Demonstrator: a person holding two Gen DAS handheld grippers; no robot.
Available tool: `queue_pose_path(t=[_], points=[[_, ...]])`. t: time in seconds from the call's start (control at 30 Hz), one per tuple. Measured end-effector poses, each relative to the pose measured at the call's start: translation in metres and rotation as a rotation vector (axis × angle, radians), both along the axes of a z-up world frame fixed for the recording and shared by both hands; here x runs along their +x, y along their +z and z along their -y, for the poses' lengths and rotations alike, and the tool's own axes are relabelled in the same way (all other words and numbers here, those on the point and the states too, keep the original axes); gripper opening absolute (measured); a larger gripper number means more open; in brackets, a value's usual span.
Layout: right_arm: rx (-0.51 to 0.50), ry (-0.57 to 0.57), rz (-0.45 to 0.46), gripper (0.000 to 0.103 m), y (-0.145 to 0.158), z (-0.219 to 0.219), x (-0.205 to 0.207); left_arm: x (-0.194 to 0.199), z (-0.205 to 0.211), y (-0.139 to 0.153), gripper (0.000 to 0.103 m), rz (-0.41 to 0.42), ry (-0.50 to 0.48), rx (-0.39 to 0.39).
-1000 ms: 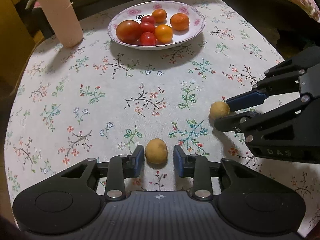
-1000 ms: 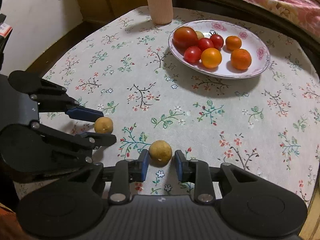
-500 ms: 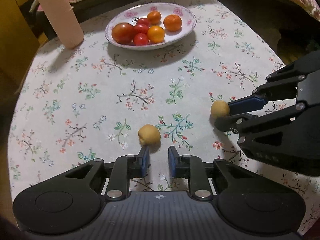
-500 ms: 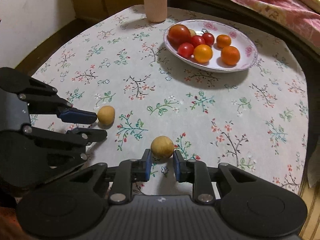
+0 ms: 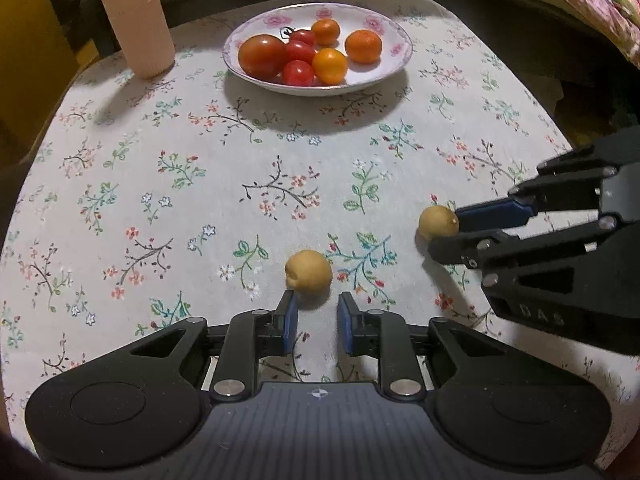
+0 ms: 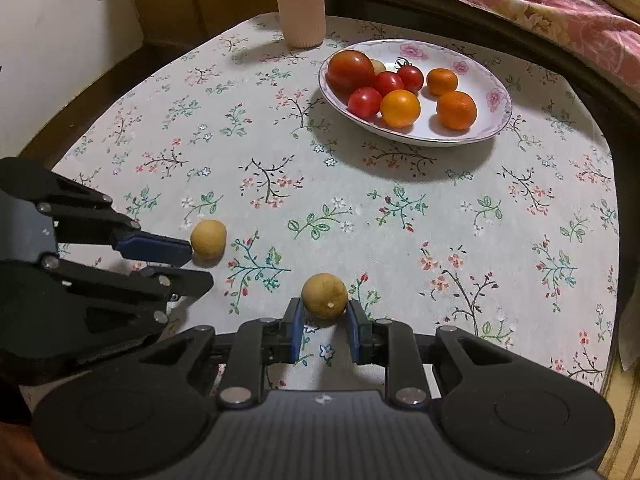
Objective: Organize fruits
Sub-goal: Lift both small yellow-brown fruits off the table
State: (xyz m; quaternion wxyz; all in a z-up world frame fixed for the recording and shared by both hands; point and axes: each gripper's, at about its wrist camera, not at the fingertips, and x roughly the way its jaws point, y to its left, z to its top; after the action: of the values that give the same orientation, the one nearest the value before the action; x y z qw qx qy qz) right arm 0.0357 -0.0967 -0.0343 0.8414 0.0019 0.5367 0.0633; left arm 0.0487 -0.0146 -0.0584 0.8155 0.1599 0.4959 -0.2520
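Note:
Two small tan round fruits lie on the flowered tablecloth. One (image 5: pixel 309 271) sits just ahead of my left gripper (image 5: pixel 314 316), whose jaws stand open a fruit's width apart; it also shows in the right wrist view (image 6: pixel 208 239). The other (image 6: pixel 324 297) sits at the tips of my open right gripper (image 6: pixel 323 322), between the pads; it shows in the left wrist view (image 5: pixel 438 222). A white floral plate (image 5: pixel 394 60) at the far side holds several tomatoes and small oranges.
A tall pale pink cylinder (image 5: pixel 132 16) stands left of the plate near the table's far edge. The round table's edge curves close on both sides. A pink floral cloth (image 6: pixel 540 4) lies beyond the table.
Both grippers drew back from the fruits and narrowed, then moved forward again. The tan fruits now sit at the fingertips rather than deep between the fingers.

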Motion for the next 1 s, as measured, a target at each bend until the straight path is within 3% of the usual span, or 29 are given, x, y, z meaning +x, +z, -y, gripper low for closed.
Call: queue_pose_path(t=[0.1, 0.23, 0.47, 0.6, 0.87, 1.0], points=[[0.015, -0.006, 0.001, 0.024, 0.002, 0.002, 0.001, 0.004, 0.0, 0.002, 0.034, 0.009, 0.01, -0.013], [0.029, -0.018, 0.004, 0.024, 0.004, 0.006, 0.002, 0.01, 0.001, 0.002, 0.044, 0.005, 0.031, -0.035], [0.042, -0.034, 0.006, 0.024, 0.006, 0.011, 0.005, 0.016, 0.006, 0.0, 0.043, 0.003, 0.031, -0.056], [0.044, -0.039, 0.007, 0.024, 0.007, 0.011, 0.006, 0.015, 0.008, -0.002, 0.035, 0.008, 0.032, -0.043], [0.041, -0.032, 0.017, 0.024, 0.007, 0.011, 0.007, 0.017, 0.008, 0.002, 0.034, 0.018, 0.041, -0.062], [0.054, -0.049, 0.036, 0.018, 0.011, 0.016, 0.008, 0.019, 0.008, 0.009, 0.034, 0.028, 0.043, -0.078]])
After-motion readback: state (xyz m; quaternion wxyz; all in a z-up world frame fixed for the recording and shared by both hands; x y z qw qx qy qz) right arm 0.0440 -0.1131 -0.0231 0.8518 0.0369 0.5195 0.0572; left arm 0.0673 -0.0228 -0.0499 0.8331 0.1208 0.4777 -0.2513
